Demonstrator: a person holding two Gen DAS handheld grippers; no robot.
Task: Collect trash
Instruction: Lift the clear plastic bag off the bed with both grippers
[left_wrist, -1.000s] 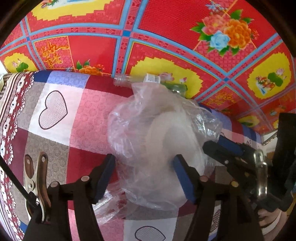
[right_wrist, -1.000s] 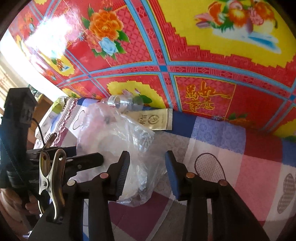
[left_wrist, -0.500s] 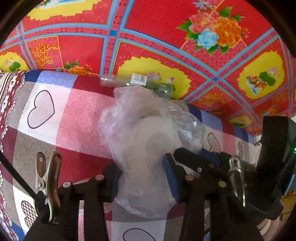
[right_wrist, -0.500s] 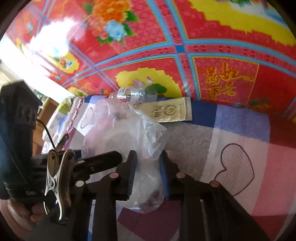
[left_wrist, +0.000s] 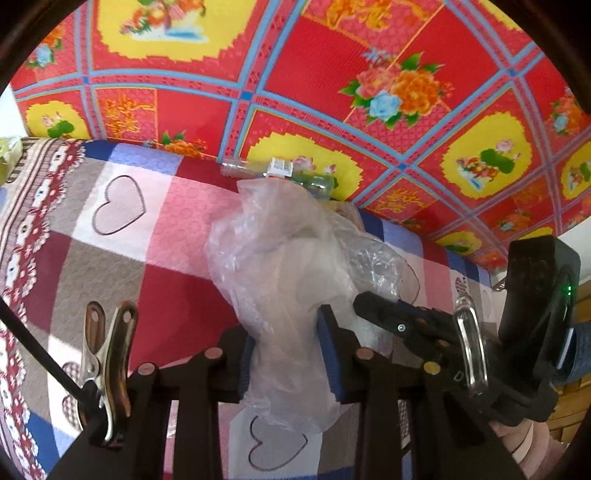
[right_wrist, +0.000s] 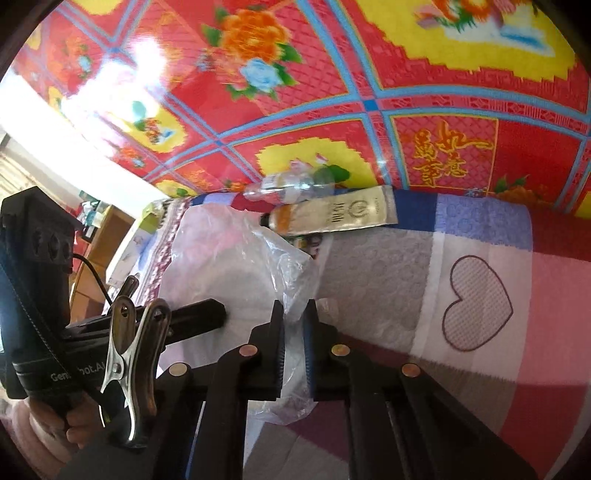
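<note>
A crumpled clear plastic bag (left_wrist: 284, 266) lies on the checked heart-pattern cloth (left_wrist: 118, 243). My left gripper (left_wrist: 286, 354) has its blue pads pressing the bag's lower part from both sides, its jaws still closing. My right gripper (right_wrist: 294, 343) is shut on the bag's (right_wrist: 236, 266) right edge; it shows in the left wrist view as a black finger (left_wrist: 384, 310) at the bag's right side. Behind the bag, at the cloth's far edge, lie an empty clear bottle (left_wrist: 280, 173) and a gold tube (right_wrist: 332, 216).
A red, yellow and blue flowered sheet (left_wrist: 332, 74) rises behind the cloth. A person's hand (right_wrist: 62, 417) holds the left gripper's handle. Wooden furniture (right_wrist: 96, 240) and a green-edged box (right_wrist: 147, 218) stand beyond the cloth's left end in the right wrist view.
Both grippers closed onto the plastic bag, which was loose between open jaws a second ago. The bag is bunched narrower and drawn up a little. Bottle and tube have not moved.
</note>
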